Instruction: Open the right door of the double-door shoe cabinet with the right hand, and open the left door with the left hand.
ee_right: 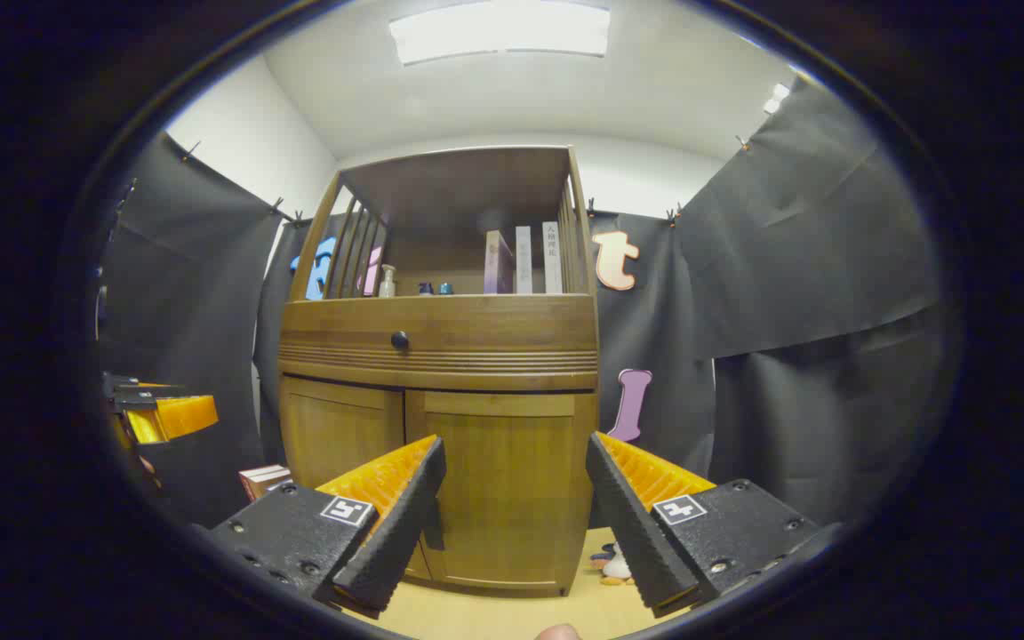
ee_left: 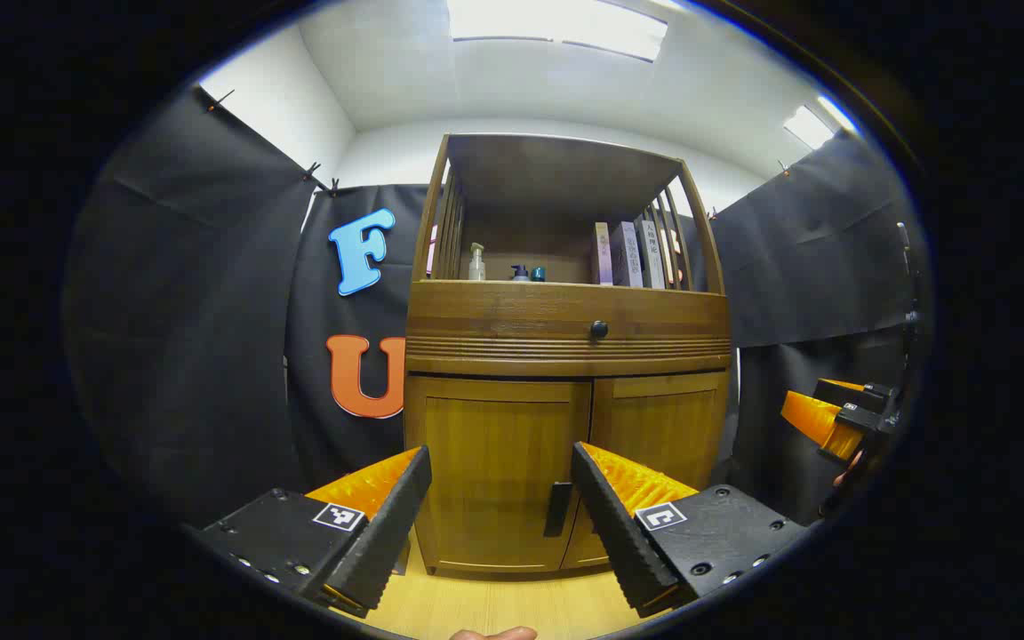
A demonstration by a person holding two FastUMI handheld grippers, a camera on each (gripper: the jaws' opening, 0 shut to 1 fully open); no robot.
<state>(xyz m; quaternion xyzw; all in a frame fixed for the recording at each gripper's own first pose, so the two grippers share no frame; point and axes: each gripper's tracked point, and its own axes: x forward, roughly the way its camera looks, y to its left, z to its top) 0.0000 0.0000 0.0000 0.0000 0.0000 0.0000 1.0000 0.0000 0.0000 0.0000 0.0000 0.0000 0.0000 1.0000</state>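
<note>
Shoe cabinet (ee_left: 565, 356) standing on the floor, both doors closed: left door (ee_left: 494, 471), right door (ee_right: 508, 498). Left gripper (ee_left: 501, 498) faces the left door, jaws apart, holding nothing. Right gripper (ee_right: 516, 498) faces the right door, jaws likewise apart. Books (ee_left: 632, 255) stand on the upper shelf.

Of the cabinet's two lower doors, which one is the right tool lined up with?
The right door: in the right gripper view it sits framed between the open right tool fingers, while the left door lies off to the side. Both doors are shut.
</note>
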